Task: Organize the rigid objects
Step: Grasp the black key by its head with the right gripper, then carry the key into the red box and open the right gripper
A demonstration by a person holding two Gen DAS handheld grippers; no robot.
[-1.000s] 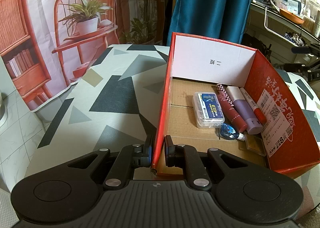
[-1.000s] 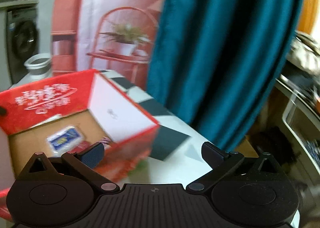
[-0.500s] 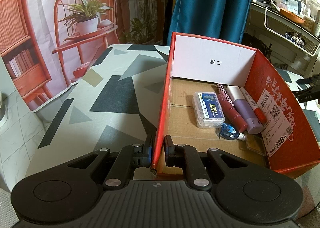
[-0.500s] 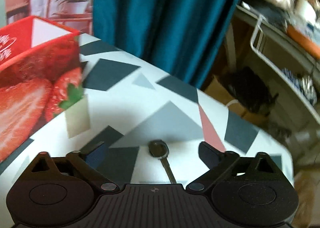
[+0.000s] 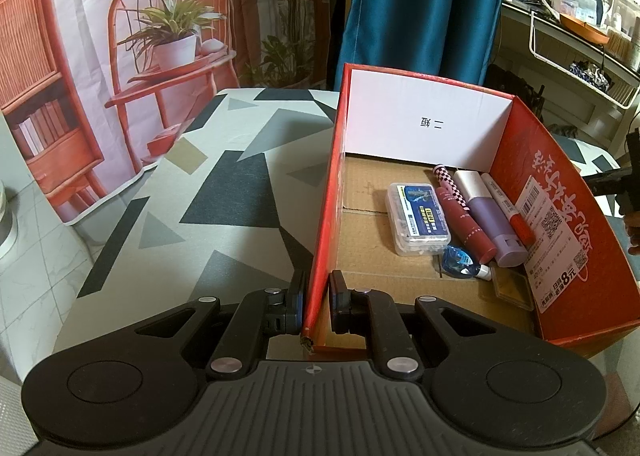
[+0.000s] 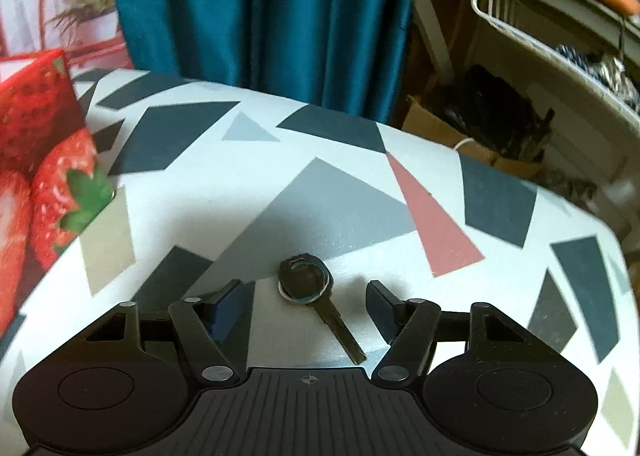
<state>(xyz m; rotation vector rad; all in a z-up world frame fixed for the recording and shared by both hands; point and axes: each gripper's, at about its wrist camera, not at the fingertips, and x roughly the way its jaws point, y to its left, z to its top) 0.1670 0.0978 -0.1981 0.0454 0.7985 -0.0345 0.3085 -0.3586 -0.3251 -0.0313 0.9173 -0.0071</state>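
My left gripper [image 5: 316, 294] is shut on the near left wall of the red cardboard box [image 5: 324, 216]. Inside the box lie a clear plastic case [image 5: 418, 218], a red tube [image 5: 464, 226], a lilac tube [image 5: 490, 216], a red-tipped marker [image 5: 508, 204], a blue correction tape [image 5: 460, 261] and a small amber case [image 5: 512, 286]. My right gripper [image 6: 304, 298] is open and empty, low over the table, with a dark key [image 6: 310, 290] lying flat between its fingers. The box's strawberry-printed wall [image 6: 36, 168] is to its left.
The table [image 5: 224, 196] has a white cloth with grey and black shapes. A blue curtain [image 6: 260, 16] hangs behind it. The table's far right edge [image 6: 592, 216] drops off to a cluttered shelf and a cardboard box on the floor.
My right gripper has swung away from the box, to the right and down over the table, and now straddles the key. My left gripper has held still on the box wall.
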